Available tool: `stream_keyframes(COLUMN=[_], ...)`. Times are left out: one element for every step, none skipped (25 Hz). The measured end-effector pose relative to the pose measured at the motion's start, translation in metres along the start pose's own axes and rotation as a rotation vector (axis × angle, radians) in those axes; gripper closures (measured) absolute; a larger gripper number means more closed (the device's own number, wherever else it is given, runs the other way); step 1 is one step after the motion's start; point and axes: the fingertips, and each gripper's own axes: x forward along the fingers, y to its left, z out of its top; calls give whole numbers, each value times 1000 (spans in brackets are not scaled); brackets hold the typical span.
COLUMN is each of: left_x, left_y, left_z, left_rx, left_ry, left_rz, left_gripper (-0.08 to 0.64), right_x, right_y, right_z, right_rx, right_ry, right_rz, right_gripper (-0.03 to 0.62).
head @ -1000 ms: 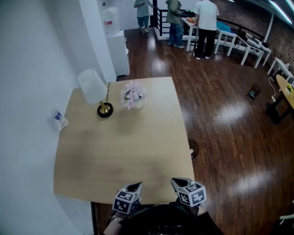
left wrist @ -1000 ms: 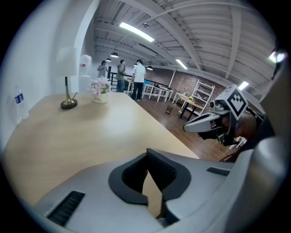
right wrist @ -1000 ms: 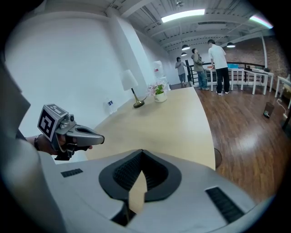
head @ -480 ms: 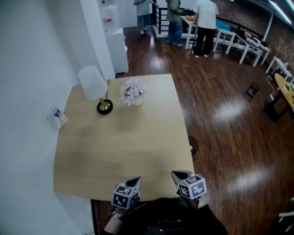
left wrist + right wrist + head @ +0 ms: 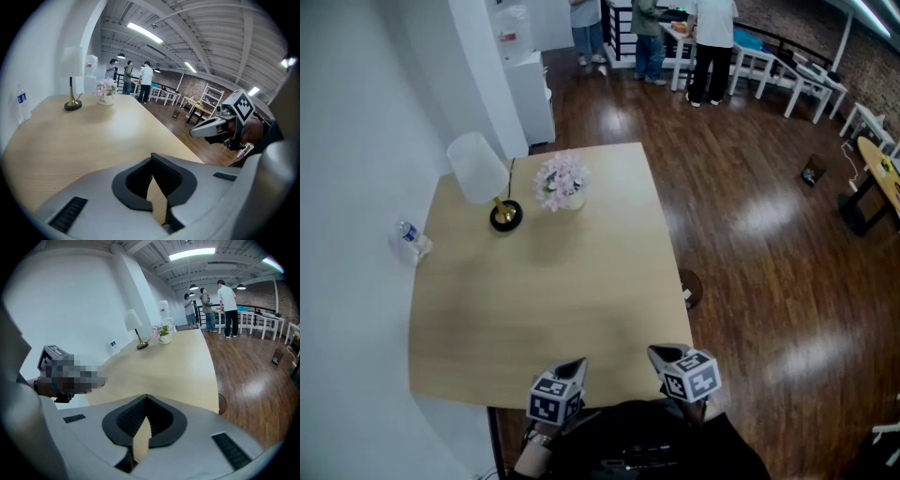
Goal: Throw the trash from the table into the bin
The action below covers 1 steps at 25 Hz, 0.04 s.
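Two grippers are hovering side by side over the counter's (image 5: 534, 309) near edge in the head view, the left gripper (image 5: 577, 364) and the right gripper (image 5: 662, 352) both pointing forward and down. A plastic bottle (image 5: 411, 236) is standing at the counter's far left edge by the white wall, well apart from both grippers, with a lamp (image 5: 487, 183) and a pot of pink flowers (image 5: 560, 181) farther along.

In the left gripper view, the jaws are pressing together at their tips with nothing between them, and the bottle is showing upright at far left.

In the right gripper view, the jaws are likewise meeting, empty, and the bottle is standing beyond, left of the lamp.
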Motion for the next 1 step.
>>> stream_keyframes(left_x=[1], left_y=[0], left_z=[-1], left_rx=[-1], left_ry=[6], left_rz=[3], left_gripper=[555], right_x=[0], right_y=[-1], right_z=[0], right_rx=[1], right_ry=[2], right_rz=[1], right_gripper=[591])
